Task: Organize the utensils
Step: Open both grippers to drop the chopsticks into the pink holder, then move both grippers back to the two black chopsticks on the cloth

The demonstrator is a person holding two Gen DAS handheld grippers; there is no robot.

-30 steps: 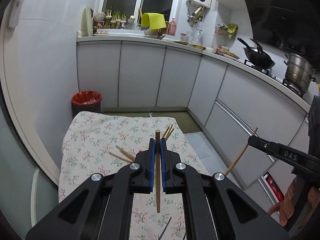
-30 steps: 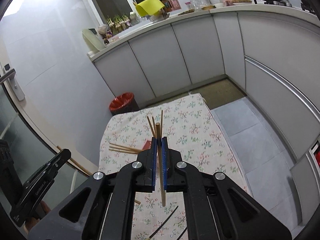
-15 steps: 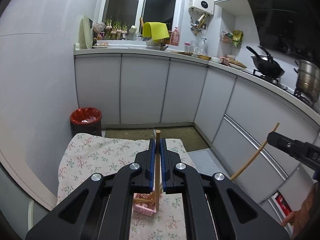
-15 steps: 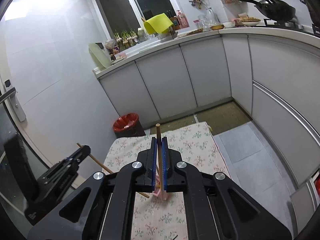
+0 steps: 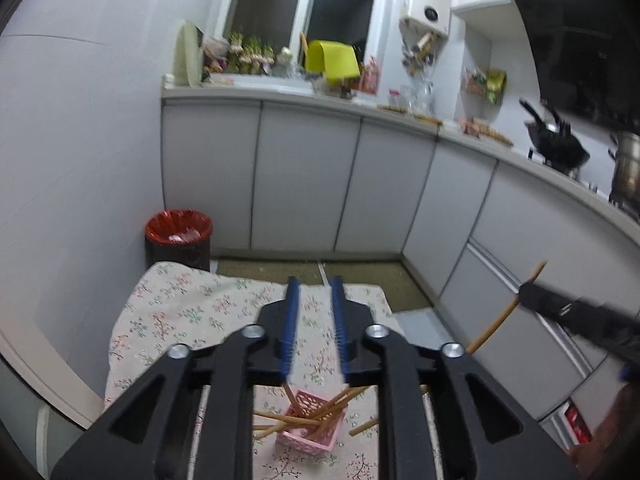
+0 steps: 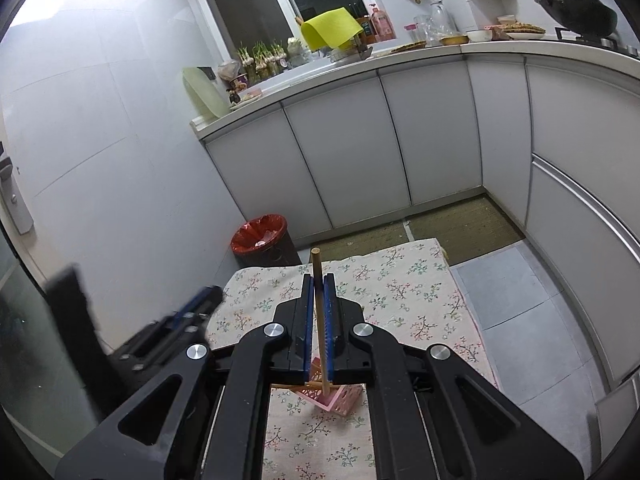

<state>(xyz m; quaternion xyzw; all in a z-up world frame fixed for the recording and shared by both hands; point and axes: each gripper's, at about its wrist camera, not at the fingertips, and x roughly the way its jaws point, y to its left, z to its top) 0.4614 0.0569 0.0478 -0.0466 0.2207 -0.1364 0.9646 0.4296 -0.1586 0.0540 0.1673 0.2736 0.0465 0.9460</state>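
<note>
I am holding my left gripper (image 5: 315, 330) above the pink basket (image 5: 312, 426) with its jaws apart and empty; several wooden chopsticks (image 5: 316, 414) are leaning in the basket on the floral-clothed counter (image 5: 180, 312). My right gripper (image 6: 318, 320) is keeping its jaws clamped on one chopstick (image 6: 320, 320), upright, its lower tip reaching the basket (image 6: 340, 398). I judge the dropping-in step is under way: next I am lowering this stick and parting the right jaws.
</note>
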